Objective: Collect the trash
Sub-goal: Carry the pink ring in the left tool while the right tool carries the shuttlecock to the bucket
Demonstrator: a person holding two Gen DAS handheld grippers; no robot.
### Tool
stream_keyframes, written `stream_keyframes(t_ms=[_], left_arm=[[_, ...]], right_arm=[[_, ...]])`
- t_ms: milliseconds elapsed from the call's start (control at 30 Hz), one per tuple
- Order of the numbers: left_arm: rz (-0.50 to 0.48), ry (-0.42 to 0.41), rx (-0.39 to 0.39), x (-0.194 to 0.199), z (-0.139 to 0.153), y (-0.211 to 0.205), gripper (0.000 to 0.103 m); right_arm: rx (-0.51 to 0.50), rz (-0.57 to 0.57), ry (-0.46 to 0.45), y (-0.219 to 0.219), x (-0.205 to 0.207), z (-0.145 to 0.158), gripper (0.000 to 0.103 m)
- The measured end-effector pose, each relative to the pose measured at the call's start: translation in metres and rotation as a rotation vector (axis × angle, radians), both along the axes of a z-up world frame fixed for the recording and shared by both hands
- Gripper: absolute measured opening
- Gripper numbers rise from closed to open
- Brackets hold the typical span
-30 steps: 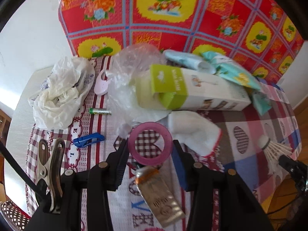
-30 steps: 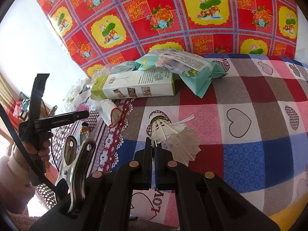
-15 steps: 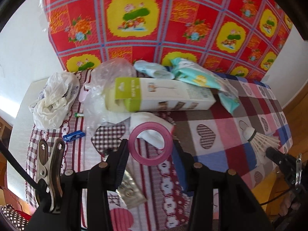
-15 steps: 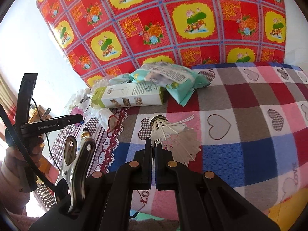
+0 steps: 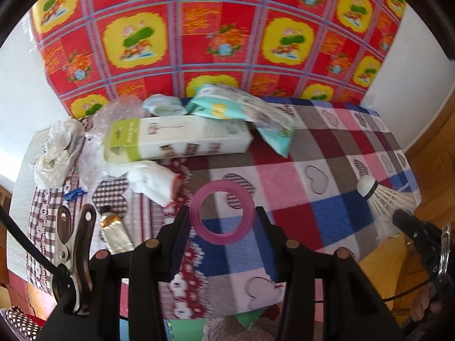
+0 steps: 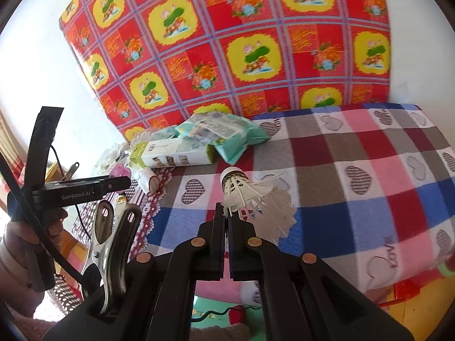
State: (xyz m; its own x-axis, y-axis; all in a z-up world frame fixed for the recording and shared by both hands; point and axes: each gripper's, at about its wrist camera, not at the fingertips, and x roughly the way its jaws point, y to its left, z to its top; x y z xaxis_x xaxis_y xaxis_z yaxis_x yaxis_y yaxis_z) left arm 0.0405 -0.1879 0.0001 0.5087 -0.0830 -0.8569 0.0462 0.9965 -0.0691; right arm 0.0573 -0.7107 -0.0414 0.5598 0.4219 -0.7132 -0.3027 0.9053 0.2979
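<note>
Clearly, "GenRobot.AI" marks the left tongs [image 6: 119,183]; checked blanket [image 6: 369,199] reads "Love".

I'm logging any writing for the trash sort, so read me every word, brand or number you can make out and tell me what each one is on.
"GenRobot.AI": on the black body of the left gripper.
"Love": woven into the checked blanket, near its front edge.
White and green carton: printing too blurred to read.
Teal packet: white label print too small to read.
</note>
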Motion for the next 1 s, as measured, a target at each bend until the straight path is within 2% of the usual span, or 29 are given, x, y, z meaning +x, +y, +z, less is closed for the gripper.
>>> stream_keyframes(t_ms=[1000], left_arm=[[-0.212, -0.021, -0.024, -0.034, 0.013, -0.213, 0.047]], right_arm=[[-0.027, -0.154, -0.083, -0.169, -0.054, 0.038, 0.002]])
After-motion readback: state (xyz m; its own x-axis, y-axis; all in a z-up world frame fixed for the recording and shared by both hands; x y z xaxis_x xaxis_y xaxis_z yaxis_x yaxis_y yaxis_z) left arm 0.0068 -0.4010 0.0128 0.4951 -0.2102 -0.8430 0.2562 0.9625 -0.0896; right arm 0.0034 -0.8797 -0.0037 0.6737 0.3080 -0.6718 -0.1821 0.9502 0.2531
